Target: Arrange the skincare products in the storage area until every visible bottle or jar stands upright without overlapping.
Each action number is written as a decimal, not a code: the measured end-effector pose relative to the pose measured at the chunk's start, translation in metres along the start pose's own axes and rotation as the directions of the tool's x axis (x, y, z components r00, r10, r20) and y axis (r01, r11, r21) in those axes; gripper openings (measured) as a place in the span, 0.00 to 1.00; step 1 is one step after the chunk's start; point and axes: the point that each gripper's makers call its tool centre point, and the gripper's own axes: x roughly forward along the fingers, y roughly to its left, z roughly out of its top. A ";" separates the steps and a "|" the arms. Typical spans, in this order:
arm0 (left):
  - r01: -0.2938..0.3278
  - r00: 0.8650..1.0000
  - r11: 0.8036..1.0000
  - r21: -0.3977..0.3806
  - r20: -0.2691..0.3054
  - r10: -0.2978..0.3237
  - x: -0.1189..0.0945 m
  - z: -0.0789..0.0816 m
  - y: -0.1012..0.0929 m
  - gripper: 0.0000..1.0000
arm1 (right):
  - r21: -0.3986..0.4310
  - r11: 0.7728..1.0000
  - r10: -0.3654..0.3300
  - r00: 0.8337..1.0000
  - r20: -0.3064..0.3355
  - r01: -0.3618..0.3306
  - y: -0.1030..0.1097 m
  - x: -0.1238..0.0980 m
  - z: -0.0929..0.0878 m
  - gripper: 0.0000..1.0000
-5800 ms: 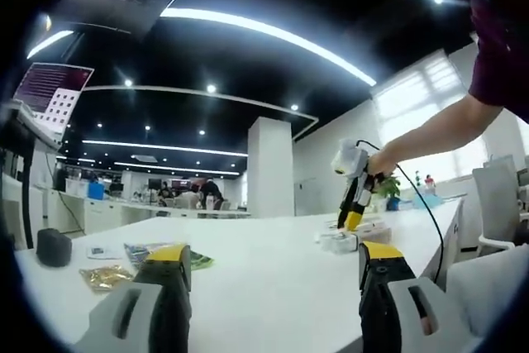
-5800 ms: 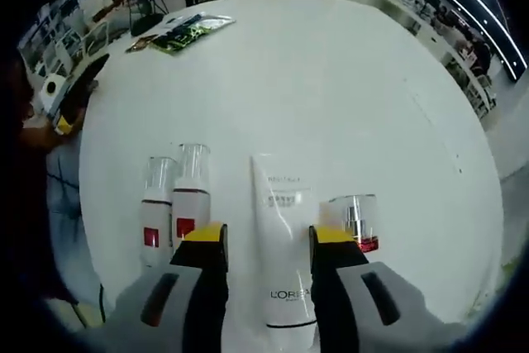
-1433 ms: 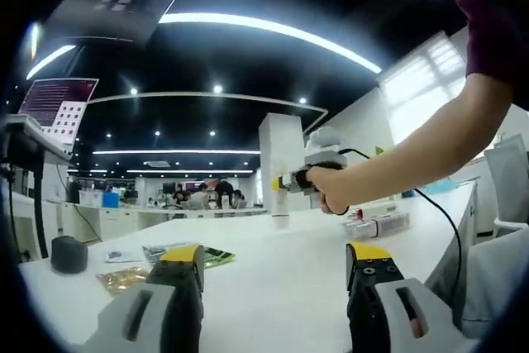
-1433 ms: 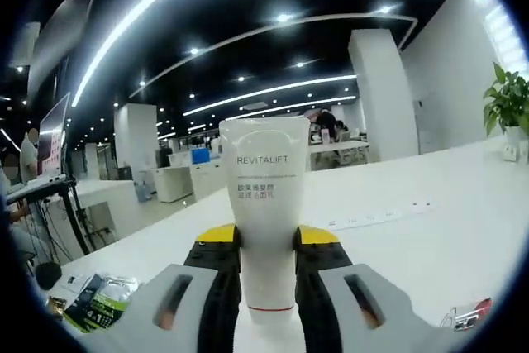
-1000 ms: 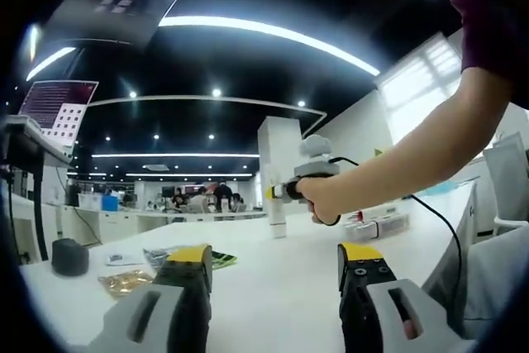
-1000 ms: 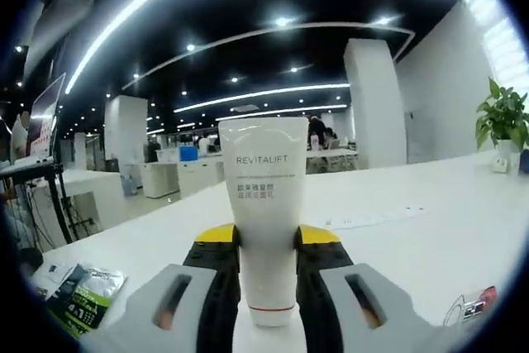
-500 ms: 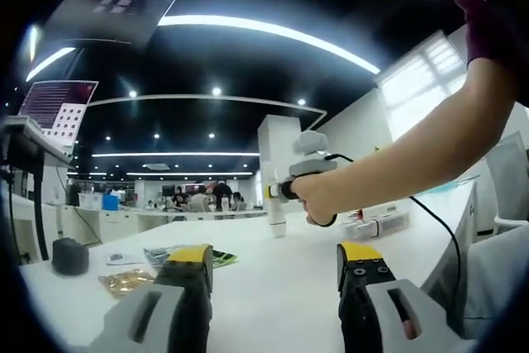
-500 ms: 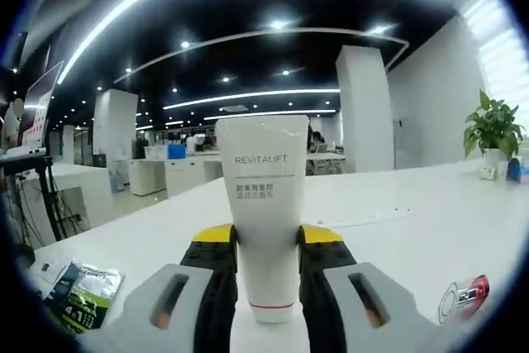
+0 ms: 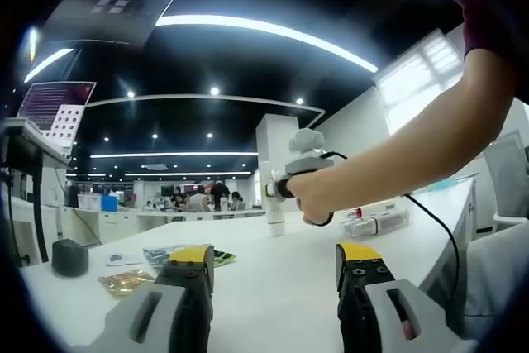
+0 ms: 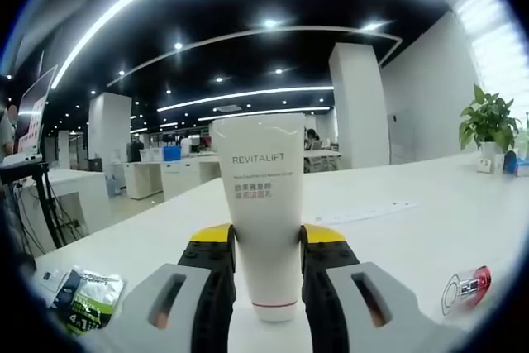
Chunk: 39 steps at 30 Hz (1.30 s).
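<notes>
While right gripper (image 10: 266,241) clamps white tube (image 10: 263,204) low, near cap, tube upright at frame centre on table (image 10: 430,237). Soft plastic, light, likely squashes: grip gently. Left gripper (image 9: 274,266) spread, holding nothing, lower frame.

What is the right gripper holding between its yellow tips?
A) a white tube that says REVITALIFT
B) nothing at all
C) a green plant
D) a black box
A: in the right gripper view, the right gripper has its jaws closed on the upright white tube printed REVITALIFT.
</notes>
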 end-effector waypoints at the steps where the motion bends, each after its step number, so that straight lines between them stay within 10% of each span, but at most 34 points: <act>1: 0.000 1.000 1.000 0.000 -0.001 0.000 0.000 0.000 0.000 0.61 | 0.002 1.000 -0.001 1.000 -0.001 0.001 0.000 0.000 0.000 0.30; 11: 0.004 1.000 1.000 0.002 -0.008 -0.004 0.000 -0.001 -0.002 0.62 | 0.014 0.996 0.092 0.996 -0.001 -0.092 0.002 0.000 0.007 0.46; 21: 0.004 1.000 1.000 0.002 -0.007 -0.004 0.000 -0.001 -0.003 0.62 | 0.070 0.964 0.261 0.964 -0.057 -0.257 -0.005 0.006 0.005 0.33; 28: 0.004 1.000 1.000 0.003 -0.009 -0.004 0.000 -0.001 -0.003 0.62 | -0.087 0.965 0.241 0.968 -0.066 -0.246 -0.002 0.004 0.004 0.26; 34: 0.005 1.000 1.000 0.004 -0.010 -0.005 0.000 -0.001 -0.003 0.62 | -0.071 0.962 0.259 0.963 -0.066 -0.264 0.002 0.002 0.003 0.16; 39: 0.006 1.000 1.000 0.003 -0.011 -0.006 0.000 -0.001 -0.003 0.62 | -0.046 0.964 0.258 0.964 -0.069 -0.261 0.000 0.002 0.002 0.25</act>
